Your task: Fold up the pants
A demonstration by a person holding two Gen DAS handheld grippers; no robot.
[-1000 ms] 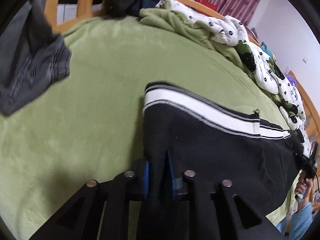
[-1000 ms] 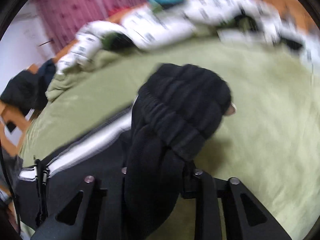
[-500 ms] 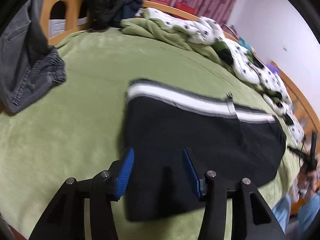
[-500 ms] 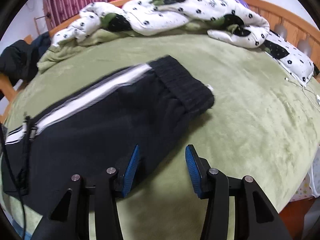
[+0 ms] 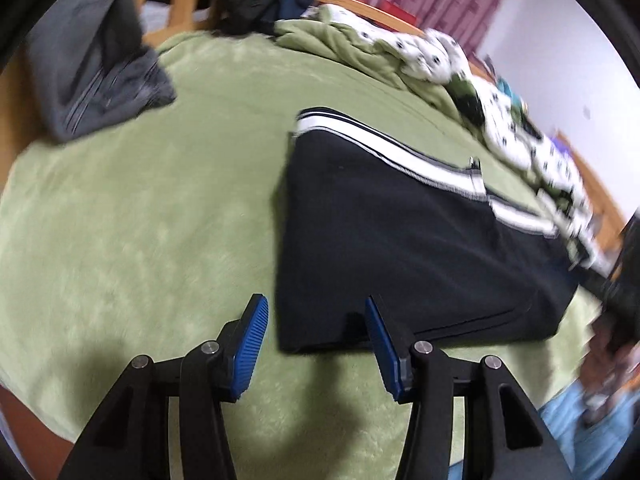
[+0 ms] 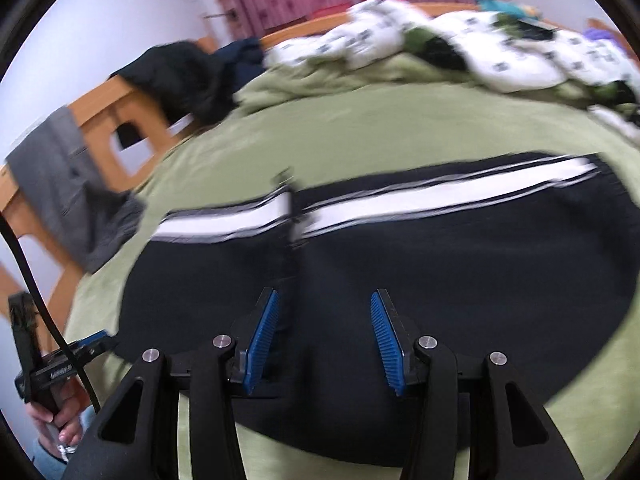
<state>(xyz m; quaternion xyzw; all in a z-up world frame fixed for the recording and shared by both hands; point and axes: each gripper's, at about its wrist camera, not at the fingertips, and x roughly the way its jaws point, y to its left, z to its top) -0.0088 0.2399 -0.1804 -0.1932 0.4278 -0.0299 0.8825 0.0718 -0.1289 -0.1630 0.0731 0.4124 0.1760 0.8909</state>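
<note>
On the far left, well away from the black pants, a grey garment hangs over the wooden bed frame and spills onto the green bed cover. I use the pants as my landmark: they lie flat on the cover, folded over into one long dark slab, the white side stripe running along their far edge.

My left gripper hangs just short of the near left corner of the pants. Its blue fingers stand apart with nothing between them. A second ago they were pinched on that black fabric; now the cloth is let go and lies on the bed.

My right gripper sits over the near middle of the pants, fingers likewise apart and empty. A second ago it carried the bunched waistband end; that end is now laid down, off to the right along the slab.

Beyond the pants, on their far right side, a white spotted quilt is heaped up.

So I judge one fold is finished and released. The pants are still long, so another fold across the length looks likely, and both grippers would need a fresh hold for it.
</note>
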